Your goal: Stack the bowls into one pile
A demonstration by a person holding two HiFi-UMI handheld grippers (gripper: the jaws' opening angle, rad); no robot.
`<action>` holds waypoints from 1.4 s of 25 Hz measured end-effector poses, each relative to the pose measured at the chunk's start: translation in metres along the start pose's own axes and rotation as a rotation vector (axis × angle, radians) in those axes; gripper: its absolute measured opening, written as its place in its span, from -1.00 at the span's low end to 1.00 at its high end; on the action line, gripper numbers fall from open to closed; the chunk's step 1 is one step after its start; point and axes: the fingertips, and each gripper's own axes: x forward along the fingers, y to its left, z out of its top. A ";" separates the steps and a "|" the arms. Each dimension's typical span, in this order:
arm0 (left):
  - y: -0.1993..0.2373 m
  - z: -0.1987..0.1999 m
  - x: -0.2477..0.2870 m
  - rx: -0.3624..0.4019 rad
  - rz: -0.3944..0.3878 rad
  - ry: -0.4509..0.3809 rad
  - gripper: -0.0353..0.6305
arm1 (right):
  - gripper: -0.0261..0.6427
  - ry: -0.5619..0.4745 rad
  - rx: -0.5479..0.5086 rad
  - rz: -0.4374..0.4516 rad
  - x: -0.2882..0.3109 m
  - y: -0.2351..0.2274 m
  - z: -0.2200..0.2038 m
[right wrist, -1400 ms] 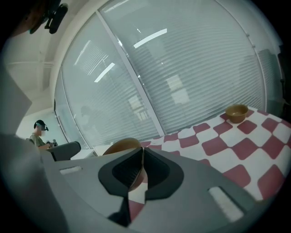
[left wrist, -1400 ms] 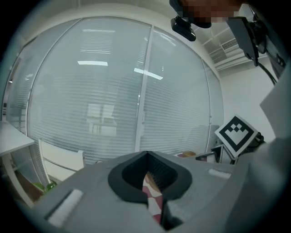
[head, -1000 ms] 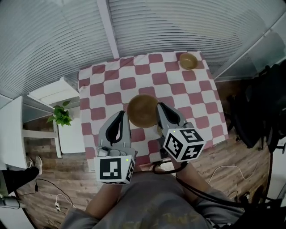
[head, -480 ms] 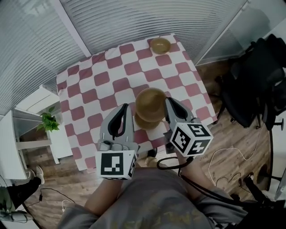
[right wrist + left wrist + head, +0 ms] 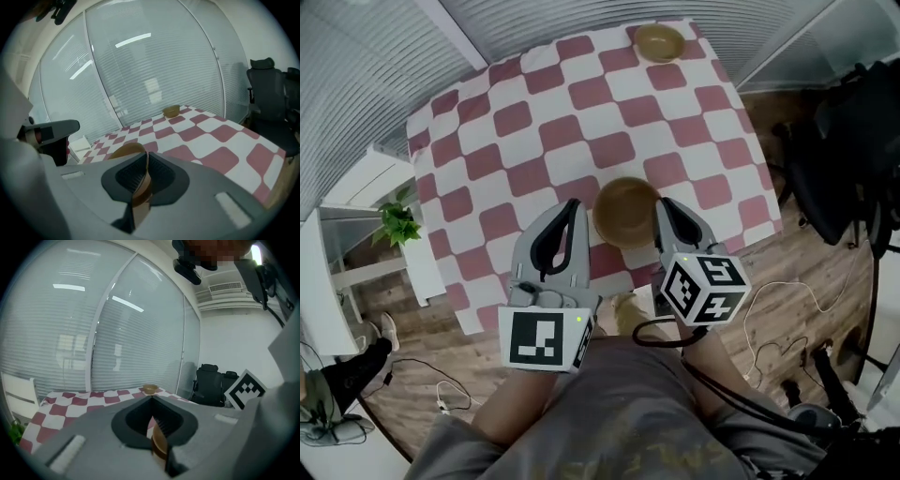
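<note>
Red-checked table (image 5: 534, 122) | small bowl (image 5: 659, 41) far corner | left gripper (image 5: 574, 206), right gripper (image 5: 665, 206) clenched on near bowl (image 5: 625, 211)

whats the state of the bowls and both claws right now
left claw, shut on the rim of the near bowl
right claw, shut on the same bowl's opposite rim
near bowl, upright, empty, held by both claws
far bowl, upright, empty, alone at the table's far corner, not stacked
</note>
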 end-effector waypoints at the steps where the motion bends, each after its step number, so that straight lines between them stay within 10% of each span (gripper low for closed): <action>1: 0.001 -0.005 0.002 -0.004 -0.004 0.010 -0.89 | -0.80 0.009 -0.002 -0.007 0.004 -0.002 -0.006; 17: -0.006 -0.029 0.017 -0.017 -0.061 0.066 -0.89 | -0.71 -0.004 -0.079 -0.069 0.016 -0.013 -0.019; 35: -0.079 0.066 -0.004 0.103 -0.090 -0.161 -0.89 | -0.84 -0.280 -0.151 -0.038 -0.072 -0.021 0.087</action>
